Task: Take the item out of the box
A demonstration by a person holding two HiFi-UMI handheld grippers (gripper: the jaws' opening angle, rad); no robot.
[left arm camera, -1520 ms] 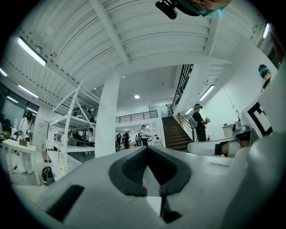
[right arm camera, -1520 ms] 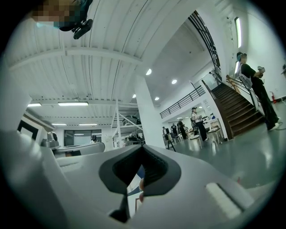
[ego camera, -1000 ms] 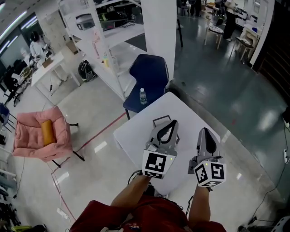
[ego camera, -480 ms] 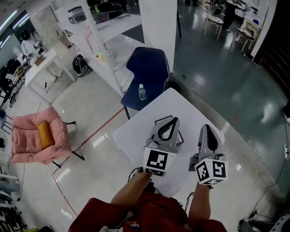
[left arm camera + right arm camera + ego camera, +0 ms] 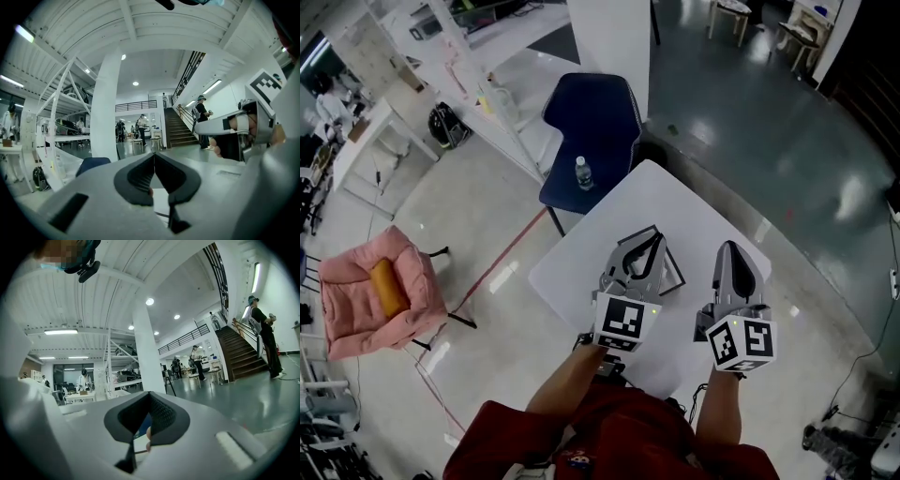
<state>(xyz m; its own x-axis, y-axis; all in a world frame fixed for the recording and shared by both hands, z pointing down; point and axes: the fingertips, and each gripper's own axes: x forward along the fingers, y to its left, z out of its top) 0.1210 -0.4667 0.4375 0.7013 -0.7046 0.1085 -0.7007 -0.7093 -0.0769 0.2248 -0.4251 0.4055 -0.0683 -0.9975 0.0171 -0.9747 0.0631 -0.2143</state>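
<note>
A shallow white box (image 5: pixel 669 270) with dark edges lies on the white table (image 5: pixel 666 202). What is inside it is hidden. In the head view my left gripper (image 5: pixel 653 240) hovers over the box, jaws together and empty. My right gripper (image 5: pixel 729 249) hangs to the right of the box above bare tabletop. In the left gripper view the left gripper (image 5: pixel 154 155) has its dark pads meeting at the tip, with the right gripper (image 5: pixel 224 126) off to the right. In the right gripper view the right gripper (image 5: pixel 150 393) also has its pads touching, nothing between them.
A blue chair (image 5: pixel 598 120) carrying a water bottle (image 5: pixel 581 172) stands just past the table's far left corner. A white pillar (image 5: pixel 609 37) and white shelving (image 5: pixel 478 84) are behind it. A pink armchair (image 5: pixel 373 296) sits on the floor far left. Table edges lie near both grippers.
Both grippers have moved forward and lower over the table. The box now shows more fully under the left gripper. Both pairs of jaws stay together.
</note>
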